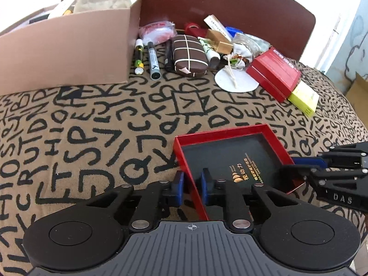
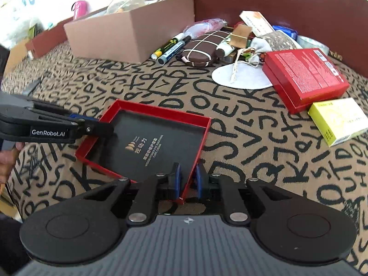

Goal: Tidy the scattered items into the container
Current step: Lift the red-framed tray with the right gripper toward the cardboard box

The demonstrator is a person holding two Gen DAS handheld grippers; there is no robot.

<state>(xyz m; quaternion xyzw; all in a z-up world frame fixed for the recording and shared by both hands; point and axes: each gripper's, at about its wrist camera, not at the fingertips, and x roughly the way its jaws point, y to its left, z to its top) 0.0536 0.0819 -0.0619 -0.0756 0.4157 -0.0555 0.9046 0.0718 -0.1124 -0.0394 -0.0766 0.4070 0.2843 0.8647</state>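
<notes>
A shallow red box tray with a black printed inside (image 1: 232, 158) (image 2: 156, 145) is held just above the patterned cloth. My left gripper (image 1: 192, 185) is shut on its left wall. My right gripper (image 2: 188, 179) is shut on its right wall, and shows at the right of the left wrist view (image 1: 306, 165). The left gripper shows at the left of the right wrist view (image 2: 92, 124). The cardboard box (image 1: 69, 53) (image 2: 128, 32) stands at the back left with several things inside.
Scattered at the back: two markers (image 1: 147, 57), a brown checked pouch (image 1: 188, 55), a white round pad (image 1: 234, 80), a closed red box (image 1: 273, 73) (image 2: 303, 76), a yellow box (image 1: 303, 99) (image 2: 338, 119). A dark red headboard (image 1: 207, 0) stands behind.
</notes>
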